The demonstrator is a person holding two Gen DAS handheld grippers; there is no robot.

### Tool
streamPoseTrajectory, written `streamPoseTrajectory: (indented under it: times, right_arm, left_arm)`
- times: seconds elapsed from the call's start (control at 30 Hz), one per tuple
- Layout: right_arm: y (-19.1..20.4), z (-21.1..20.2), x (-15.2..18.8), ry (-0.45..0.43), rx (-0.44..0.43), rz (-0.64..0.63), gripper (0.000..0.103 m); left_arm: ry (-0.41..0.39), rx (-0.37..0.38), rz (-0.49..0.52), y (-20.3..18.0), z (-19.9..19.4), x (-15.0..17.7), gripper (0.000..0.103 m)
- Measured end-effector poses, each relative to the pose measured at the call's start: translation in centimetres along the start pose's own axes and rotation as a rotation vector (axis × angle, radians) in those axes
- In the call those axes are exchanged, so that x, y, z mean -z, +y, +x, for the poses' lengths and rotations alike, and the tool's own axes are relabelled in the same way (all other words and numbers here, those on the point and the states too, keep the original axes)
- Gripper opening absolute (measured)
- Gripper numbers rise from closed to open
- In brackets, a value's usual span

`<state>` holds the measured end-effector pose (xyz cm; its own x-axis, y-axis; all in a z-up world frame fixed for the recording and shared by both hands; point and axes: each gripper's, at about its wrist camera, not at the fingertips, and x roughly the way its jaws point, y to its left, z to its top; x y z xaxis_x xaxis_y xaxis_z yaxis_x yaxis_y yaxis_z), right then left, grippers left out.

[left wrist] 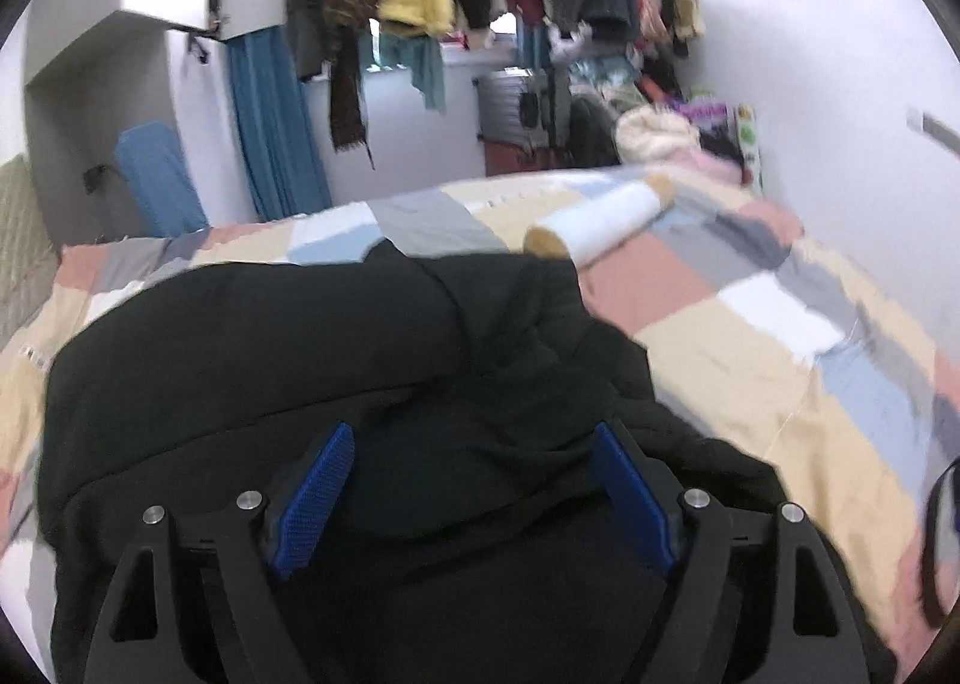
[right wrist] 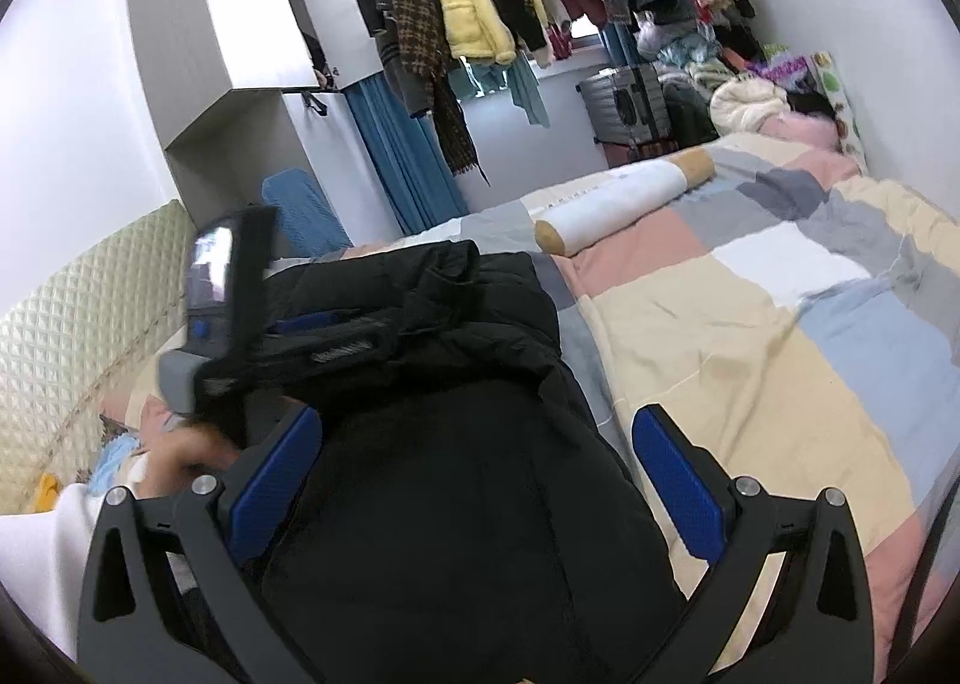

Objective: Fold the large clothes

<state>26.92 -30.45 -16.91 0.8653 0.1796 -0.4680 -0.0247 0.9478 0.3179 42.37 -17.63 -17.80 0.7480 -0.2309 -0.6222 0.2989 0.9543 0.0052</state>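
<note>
A large black padded jacket (left wrist: 288, 360) lies bunched on the patchwork bed cover (left wrist: 750, 336). My left gripper (left wrist: 474, 438) is open, its blue pads (left wrist: 318, 498) spread just above the jacket's near part. In the right wrist view the same jacket (right wrist: 468, 480) lies under my right gripper (right wrist: 477, 432), which is open with blue pads (right wrist: 675, 489) wide apart over the cloth. The left gripper (right wrist: 312, 321) shows there at the left, over the jacket's far folded part, held by a hand (right wrist: 180, 459). Neither gripper holds cloth.
A white bolster with tan ends (right wrist: 624, 198) lies across the bed beyond the jacket. A quilted headboard (right wrist: 72, 324) is at the left. Hanging clothes (right wrist: 480, 18), a blue curtain (right wrist: 402, 162), a suitcase (right wrist: 624, 105) and piled laundry (right wrist: 750, 102) stand behind the bed.
</note>
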Motion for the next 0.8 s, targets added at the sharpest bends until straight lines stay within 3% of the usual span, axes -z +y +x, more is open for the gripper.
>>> streamPoseTrajectory:
  times: [0.13,0.23,0.47,0.57,0.7,0.8]
  right_arm:
    - [1.0,-1.0,-0.1,-0.024,0.001,-0.033,0.103]
    - [1.9,-1.8,-0.1,-0.043,0.014,-0.072,0.103]
    - [4.8,-3.9,0.5,-0.065,-0.029,-0.166,0.103]
    - [5.7,-4.7,0.6,-0.063,-0.036,-0.185,0.103]
    - [6.8,-5.9,0.7,-0.074,-0.028,-0.2,0.103]
    - [7.8,-6.5,0.8,-0.071,-0.031,-0.21,0.103]
  left_arm:
    - [-0.052,-0.023,-0.036,1.7,-5.2,-0.4,0.081]
    - [-0.074,0.006,-0.106,3.4,-9.7,-0.1,0.081]
    - [-0.178,0.002,-0.137,6.3,-19.3,2.3,0.081]
    - [-0.201,0.013,-0.16,7.8,-21.8,4.0,0.081]
    - [-0.231,-0.028,-0.158,9.4,-24.1,6.7,0.081]
    - [-0.231,-0.019,-0.183,10.9,-24.4,8.2,0.081]
